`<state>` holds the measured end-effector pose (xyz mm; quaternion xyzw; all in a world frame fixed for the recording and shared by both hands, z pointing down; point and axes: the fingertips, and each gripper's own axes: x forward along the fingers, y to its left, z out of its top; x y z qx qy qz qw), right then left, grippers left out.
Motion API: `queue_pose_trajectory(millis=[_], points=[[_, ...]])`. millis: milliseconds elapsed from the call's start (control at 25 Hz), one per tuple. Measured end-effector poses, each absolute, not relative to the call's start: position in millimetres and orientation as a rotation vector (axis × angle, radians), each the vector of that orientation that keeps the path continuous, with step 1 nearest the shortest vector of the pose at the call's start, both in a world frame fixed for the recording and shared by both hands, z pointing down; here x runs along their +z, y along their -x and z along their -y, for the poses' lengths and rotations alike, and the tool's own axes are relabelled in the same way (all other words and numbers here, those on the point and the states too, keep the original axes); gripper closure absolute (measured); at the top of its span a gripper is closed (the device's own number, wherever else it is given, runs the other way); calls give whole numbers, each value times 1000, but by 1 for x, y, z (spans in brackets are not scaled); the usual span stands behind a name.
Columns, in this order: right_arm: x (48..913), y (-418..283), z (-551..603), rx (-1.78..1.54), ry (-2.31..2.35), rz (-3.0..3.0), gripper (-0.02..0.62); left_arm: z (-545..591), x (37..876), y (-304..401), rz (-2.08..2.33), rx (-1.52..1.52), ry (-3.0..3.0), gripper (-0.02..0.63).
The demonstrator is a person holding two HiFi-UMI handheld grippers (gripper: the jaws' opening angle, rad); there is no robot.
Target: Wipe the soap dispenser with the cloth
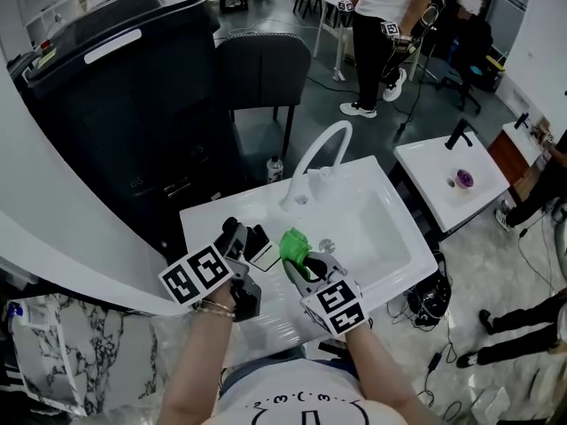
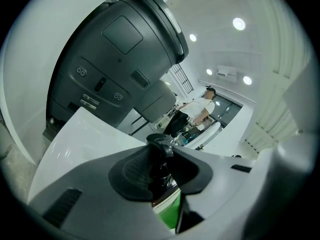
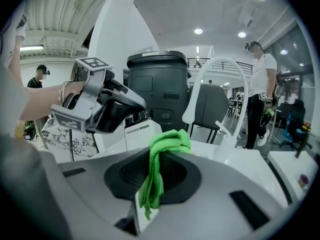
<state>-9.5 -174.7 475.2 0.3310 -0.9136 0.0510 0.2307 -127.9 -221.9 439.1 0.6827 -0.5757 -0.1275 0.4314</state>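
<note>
The soap dispenser (image 1: 260,249) is a white bottle with a black pump. My left gripper (image 1: 245,240) is shut on its black pump neck (image 2: 160,149) and holds it over the counter left of the basin. My right gripper (image 1: 299,259) is shut on a bunched green cloth (image 1: 293,243), just right of the bottle. In the right gripper view the cloth (image 3: 162,146) sticks up from between the jaws, with the bottle (image 3: 141,132) and the left gripper (image 3: 112,109) close behind it. In the left gripper view a strip of green cloth (image 2: 170,211) shows below the bottle.
The white sink (image 1: 390,237) has a tall curved white faucet (image 1: 317,149) at its back edge. A big dark machine (image 1: 124,87) and a grey chair (image 1: 261,65) stand behind. A second white sink (image 1: 443,171) is at right, and a person (image 1: 381,25) stands further back.
</note>
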Motion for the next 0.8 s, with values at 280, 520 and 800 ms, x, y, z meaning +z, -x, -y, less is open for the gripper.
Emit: queue_pose_trajectory(millis=[280, 520, 800], points=[[438, 18, 157, 12, -876, 2662, 546, 226, 438, 123, 1423, -334, -1691, 509], [430, 44, 148, 1, -769, 2733, 546, 225, 435, 119, 1432, -326, -1696, 509], [440, 71, 135, 1, -573, 2747, 546, 223, 431, 115, 1431, -311, -1714, 508]])
